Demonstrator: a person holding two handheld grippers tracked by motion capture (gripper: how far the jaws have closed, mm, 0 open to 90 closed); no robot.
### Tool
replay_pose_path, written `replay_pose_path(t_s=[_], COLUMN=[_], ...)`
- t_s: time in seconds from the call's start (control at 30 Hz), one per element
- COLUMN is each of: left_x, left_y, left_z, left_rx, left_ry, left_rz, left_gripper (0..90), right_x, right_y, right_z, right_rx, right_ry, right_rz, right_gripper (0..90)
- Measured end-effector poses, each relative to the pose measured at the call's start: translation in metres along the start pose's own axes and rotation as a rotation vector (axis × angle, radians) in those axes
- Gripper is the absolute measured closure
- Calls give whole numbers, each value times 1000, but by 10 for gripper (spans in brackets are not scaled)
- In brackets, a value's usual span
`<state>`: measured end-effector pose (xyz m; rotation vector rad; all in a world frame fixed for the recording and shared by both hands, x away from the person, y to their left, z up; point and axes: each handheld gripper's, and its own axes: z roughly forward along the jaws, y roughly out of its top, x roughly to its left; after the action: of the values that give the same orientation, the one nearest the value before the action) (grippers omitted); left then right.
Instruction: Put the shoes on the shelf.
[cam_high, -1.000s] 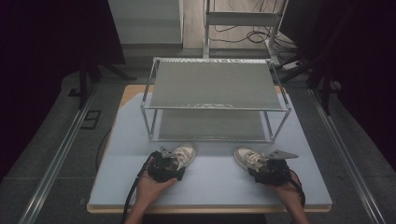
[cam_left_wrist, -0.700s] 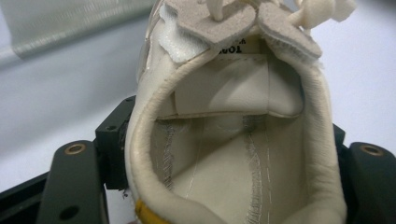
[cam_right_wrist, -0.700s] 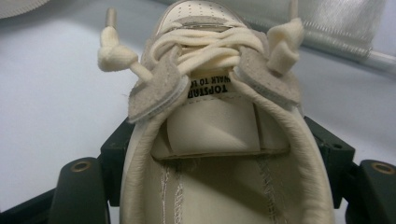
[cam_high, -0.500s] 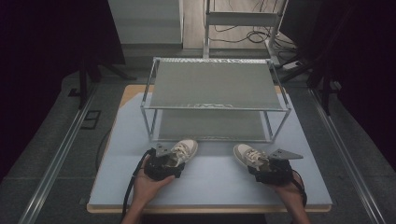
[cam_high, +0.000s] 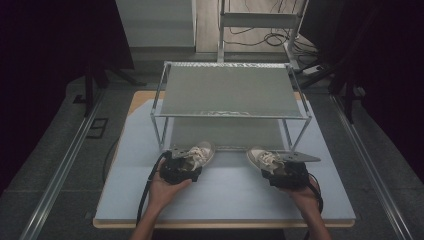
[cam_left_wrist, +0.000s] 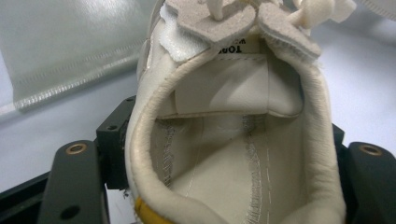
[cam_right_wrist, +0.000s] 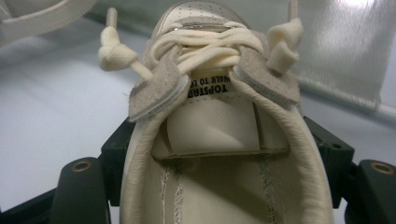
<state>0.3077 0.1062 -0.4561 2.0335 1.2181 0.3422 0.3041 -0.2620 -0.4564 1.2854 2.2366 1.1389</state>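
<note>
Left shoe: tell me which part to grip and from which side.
Grip the left shoe at its heel collar, coming from behind. Its opening faces the person, toe toward the rack, and the heel is narrow enough for the left tongs to straddle, as they do now.

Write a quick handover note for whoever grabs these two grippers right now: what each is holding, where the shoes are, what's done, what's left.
Left gripper: shut on the left shoe at its heel.
Right gripper: shut on the right shoe at its heel.
Both shoes sit at the front of the two-tier wire rack, toes toward it, on the table.
Done: both shoes gripped.
Left: probably set them on the rack's lower shelf, then release.
</note>
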Motion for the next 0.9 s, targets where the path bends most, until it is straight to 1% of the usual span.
replay_pose_path(t_s=[0.03,0.07,0.2,0.23,0.27,0.3,0.33,0.4,0.47,0.57,0.6,0.67,0.7,0.73,0.77,0.83,0.87,0.9], left_x=[1,1,3,3,3,2,2,2,3,4,4,5,6,6,7,8,8,8], left_y=[2,5,14,18,18,21,21,26,32,36,39,41,43,43,45,46,47,47], left_z=[2,4,12,16,16,20,20,25,33,37,42,44,48,48,51,53,55,55], left_rx=[-1,0,-2,-2,-2,2,2,5,11,15,25,27,36,36,35,35,34,34], left_ry=[1,3,13,16,16,23,23,23,23,21,21,20,24,24,28,29,34,34], left_rz=[-5,-5,-17,-18,-18,-18,-18,-14,-23,-18,-9,-10,-10,-10,-19,-21,-33,-33], left_gripper=[299,299,299,299,299,299,299,299,299,299,299,299,299,299,299,299,299,299], right_x=[0,0,2,2,2,3,3,5,7,8,10,10,11,11,11,10,9,9], right_y=[6,6,19,21,21,26,26,31,38,42,46,48,51,51,55,56,58,58], right_z=[4,4,15,17,17,23,23,29,38,44,50,52,57,57,61,62,68,68], right_rx=[1,1,0,3,3,7,7,12,10,8,12,14,16,16,16,15,14,14], right_ry=[5,5,-16,-19,-19,-27,-27,-35,-52,-54,-55,-57,-62,-62,-66,-67,-72,-72], right_rz=[3,3,6,6,6,2,2,8,14,18,22,21,20,20,26,28,35,35], right_gripper=[285,285,285,285,285,285,285,285,284,284,284,285,284,284,285,285,285,285])
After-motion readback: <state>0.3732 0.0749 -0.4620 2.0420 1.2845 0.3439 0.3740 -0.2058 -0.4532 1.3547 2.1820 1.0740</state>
